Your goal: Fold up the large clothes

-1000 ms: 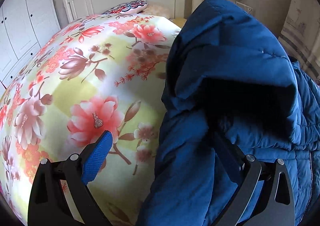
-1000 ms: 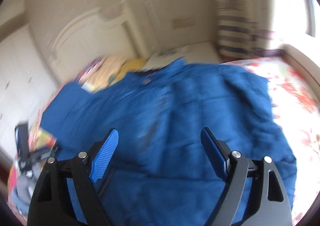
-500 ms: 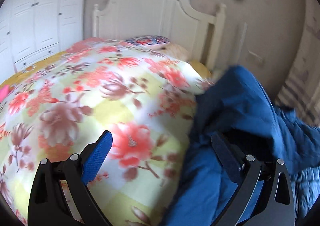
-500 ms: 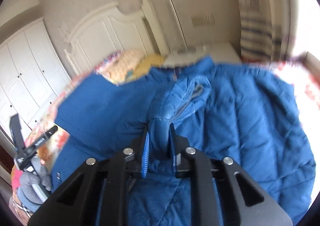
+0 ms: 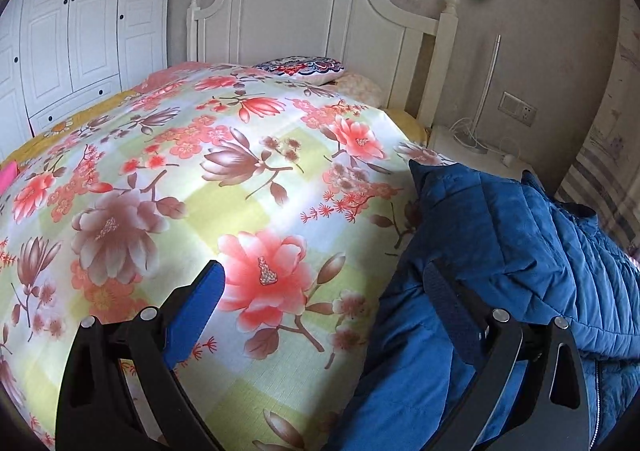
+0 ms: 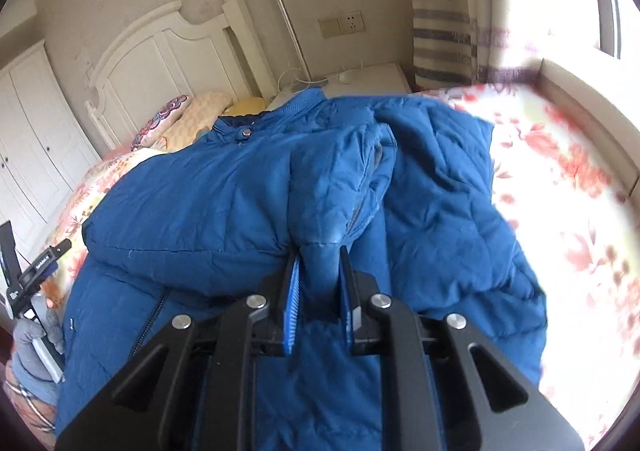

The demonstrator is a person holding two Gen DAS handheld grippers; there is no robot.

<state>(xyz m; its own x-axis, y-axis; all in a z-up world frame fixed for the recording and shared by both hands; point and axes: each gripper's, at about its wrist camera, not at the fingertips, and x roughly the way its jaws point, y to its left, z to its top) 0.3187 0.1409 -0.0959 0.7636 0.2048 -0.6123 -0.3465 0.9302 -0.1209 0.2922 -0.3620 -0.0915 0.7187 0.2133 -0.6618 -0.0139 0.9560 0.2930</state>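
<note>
A large blue padded jacket lies spread over the floral bed cover, collar toward the headboard. My right gripper is shut on a raised fold of the jacket, which bunches up between the blue pads. In the left wrist view the jacket fills the lower right. My left gripper stands wide open above the cover at the jacket's left edge, its right finger over the fabric, with nothing pinched. The left gripper also shows at the left rim of the right wrist view, held by a gloved hand.
A white headboard with pillows stands at the far end of the bed. White wardrobe doors line the left wall. A nightstand with a lamp pole and cables stands right of the bed. A striped curtain and a window ledge are at the right.
My right gripper went from wide open to shut on a jacket fold and has pulled it up. The left gripper stayed open; its view swung toward the headboard and the jacket sank lower right.
</note>
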